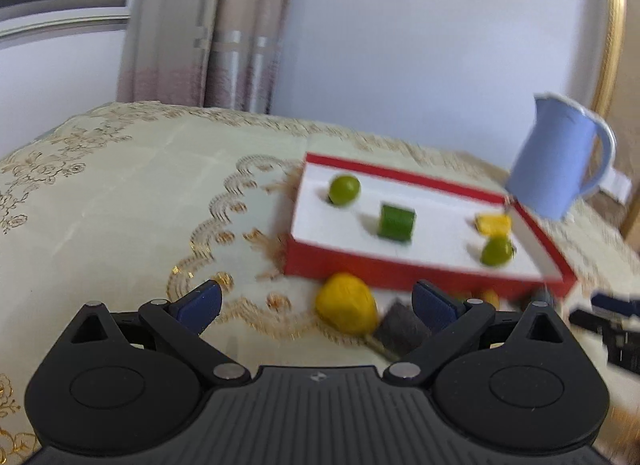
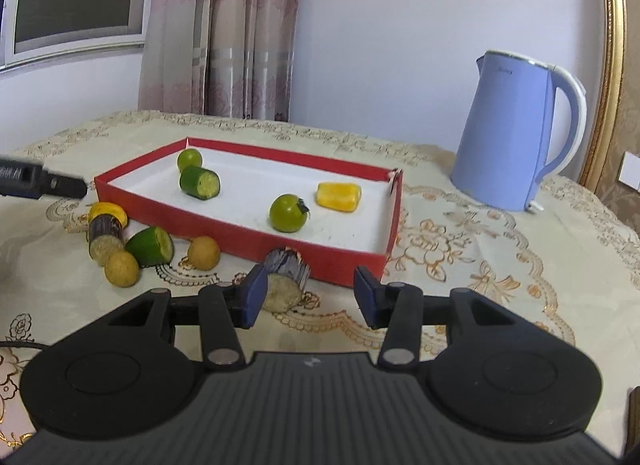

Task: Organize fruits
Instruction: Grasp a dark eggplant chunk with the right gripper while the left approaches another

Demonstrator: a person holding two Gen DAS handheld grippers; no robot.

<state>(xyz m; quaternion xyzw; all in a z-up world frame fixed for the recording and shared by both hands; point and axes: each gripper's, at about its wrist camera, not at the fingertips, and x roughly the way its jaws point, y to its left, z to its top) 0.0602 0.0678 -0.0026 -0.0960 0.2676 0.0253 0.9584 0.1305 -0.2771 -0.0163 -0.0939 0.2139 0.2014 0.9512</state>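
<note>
A red box (image 2: 240,233) with a white floor holds two green limes (image 2: 289,213), a cut cucumber piece (image 2: 200,182) and a yellow piece (image 2: 338,195). My right gripper (image 2: 311,293) is open in front of the box; a dark-skinned cane stub (image 2: 286,277) stands between its fingers, against the left pad and apart from the right one. The left wrist view is blurred. There my left gripper (image 1: 318,303) is open, with a yellow fruit (image 1: 346,307) and a dark cane piece (image 1: 400,325) lying just beyond its fingertips, in front of the box (image 1: 360,265).
Left of the box lie a green fruit half (image 2: 151,246) and two small tan round fruits (image 2: 121,268). A blue kettle (image 2: 516,137) stands at the back right. A patterned tablecloth (image 2: 480,265) covers the table; wall and curtain are behind.
</note>
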